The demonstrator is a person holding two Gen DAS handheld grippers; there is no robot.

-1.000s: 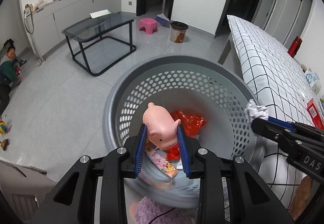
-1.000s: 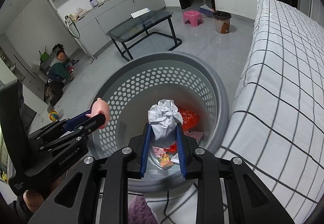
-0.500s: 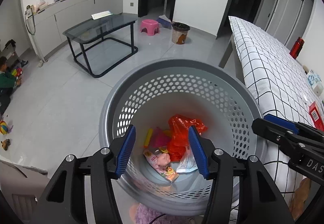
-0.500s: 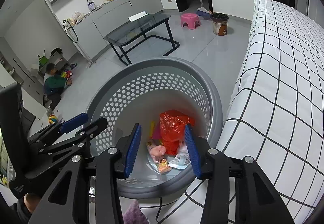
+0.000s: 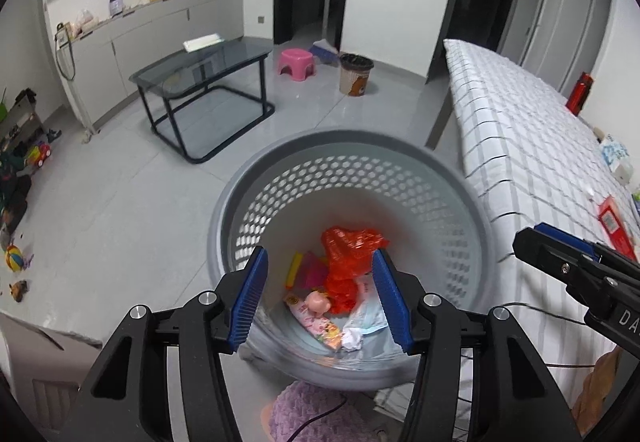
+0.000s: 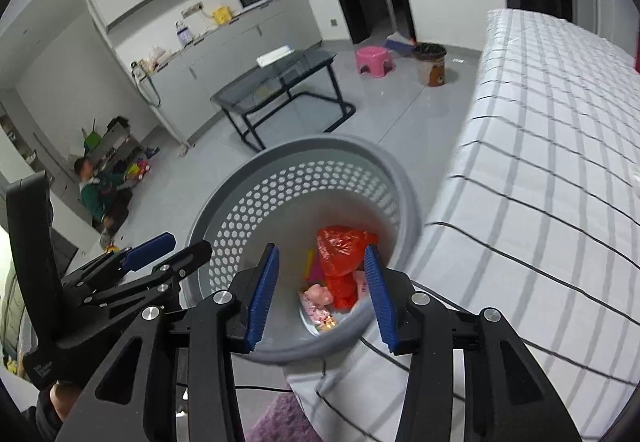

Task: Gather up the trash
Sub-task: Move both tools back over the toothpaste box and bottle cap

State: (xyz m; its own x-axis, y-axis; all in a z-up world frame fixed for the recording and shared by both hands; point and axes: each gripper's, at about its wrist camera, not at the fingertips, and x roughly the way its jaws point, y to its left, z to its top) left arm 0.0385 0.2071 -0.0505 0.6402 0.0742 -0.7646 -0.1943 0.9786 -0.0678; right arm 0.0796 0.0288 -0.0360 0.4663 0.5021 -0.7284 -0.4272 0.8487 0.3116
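left gripper [image 5: 320, 298] – gaping, holding nothing | right gripper [image 6: 322, 294] – likewise | pig [image 5: 317, 301] and paper ball [image 5: 352, 340] now lying in basket [image 5: 460, 202] | both dropped, grippers freeing up for more trash

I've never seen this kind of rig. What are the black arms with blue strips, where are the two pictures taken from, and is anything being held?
These are two handheld grippers, one in each of a person's hands, each with a camera looking along its blue-padded jaws. One picture comes from the left gripper, the other from the right gripper; each view also catches the other gripper at its edge. Both hang over a grey perforated basket beside a checked bed. Both jaws stand open and hold nothing. In the basket lie a red plastic bag, a pink pig toy, a crumpled paper ball and wrappers.
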